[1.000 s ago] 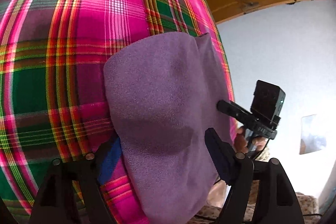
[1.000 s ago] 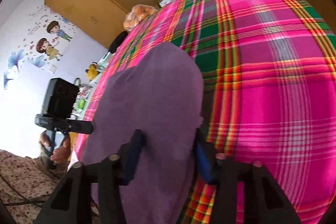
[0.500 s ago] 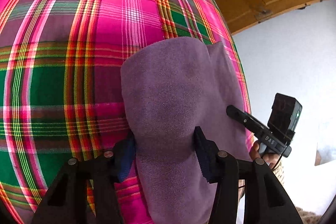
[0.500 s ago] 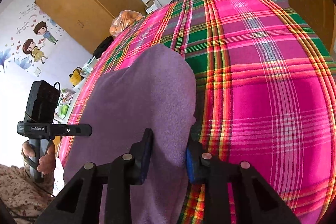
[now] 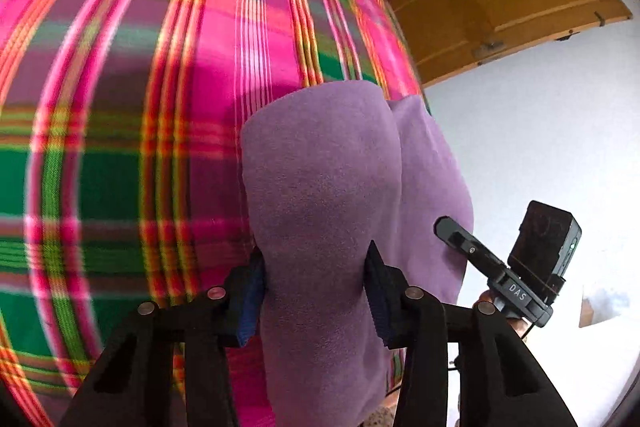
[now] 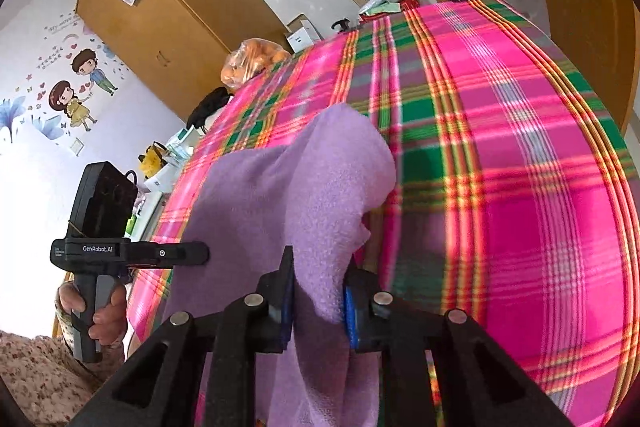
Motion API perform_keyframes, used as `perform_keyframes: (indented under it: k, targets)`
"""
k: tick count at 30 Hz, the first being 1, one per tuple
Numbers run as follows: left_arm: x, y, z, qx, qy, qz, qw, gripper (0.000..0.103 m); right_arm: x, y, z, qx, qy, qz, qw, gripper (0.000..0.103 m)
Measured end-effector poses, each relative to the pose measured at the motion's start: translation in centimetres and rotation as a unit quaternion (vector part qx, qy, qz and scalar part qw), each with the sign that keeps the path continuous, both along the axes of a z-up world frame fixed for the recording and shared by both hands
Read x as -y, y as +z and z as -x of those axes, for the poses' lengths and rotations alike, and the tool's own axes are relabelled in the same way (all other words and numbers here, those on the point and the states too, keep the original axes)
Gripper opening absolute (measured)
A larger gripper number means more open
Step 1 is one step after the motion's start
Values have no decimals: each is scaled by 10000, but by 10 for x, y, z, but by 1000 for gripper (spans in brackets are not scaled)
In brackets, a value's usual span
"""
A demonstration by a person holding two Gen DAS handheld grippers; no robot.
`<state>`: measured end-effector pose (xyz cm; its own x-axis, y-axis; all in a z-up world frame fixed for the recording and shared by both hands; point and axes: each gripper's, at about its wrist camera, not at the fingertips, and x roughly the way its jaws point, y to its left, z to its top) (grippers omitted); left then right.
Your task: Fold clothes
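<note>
1. On my left wrist view, the left gripper (image 5: 316, 291) has the purple garment (image 5: 320, 187) bunched between its fingers (image 5: 250, 301); the blue pads press into the fabric on both sides, and the jaws are closing on it.
2. On my right wrist view, the right gripper (image 6: 318, 301) is clenched on a narrower fold of the same purple garment (image 6: 280, 203), and its jaws are closing too. The cloth rises from the pinch into a soft hump with a small flap hanging off its right side.
3. The garment lies on the pink and green plaid bed cover (image 5: 120, 147), near the edge closest to me, and drapes down past that edge between the two tools.
4. From the left view I see the right gripper's body with its black camera block (image 5: 544, 243) out to the right, touching the garment's side.
5. From the right view I see the left gripper (image 6: 132, 253) held in a hand (image 6: 108, 319) with a floral sleeve (image 6: 36, 371) below it.
6. Behind the bed stand a wooden wardrobe (image 6: 160, 19), a bag of orange things (image 6: 252, 61) and cartoon wall stickers (image 6: 76, 83).
</note>
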<state>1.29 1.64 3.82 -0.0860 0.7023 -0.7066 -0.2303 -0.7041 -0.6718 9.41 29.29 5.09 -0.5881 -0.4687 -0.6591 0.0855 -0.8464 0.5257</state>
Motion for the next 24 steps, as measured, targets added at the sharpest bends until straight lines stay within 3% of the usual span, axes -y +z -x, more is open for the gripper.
perform_keyframes:
  k: [9,24]
  targets:
    - [36,17,45,-157,453,85,9988,47,38,6,48,-105,182,206,9996,20]
    - [85,-2,130,-30,974,196,9950,47,84,-7,135,-60,361,334,9988,20]
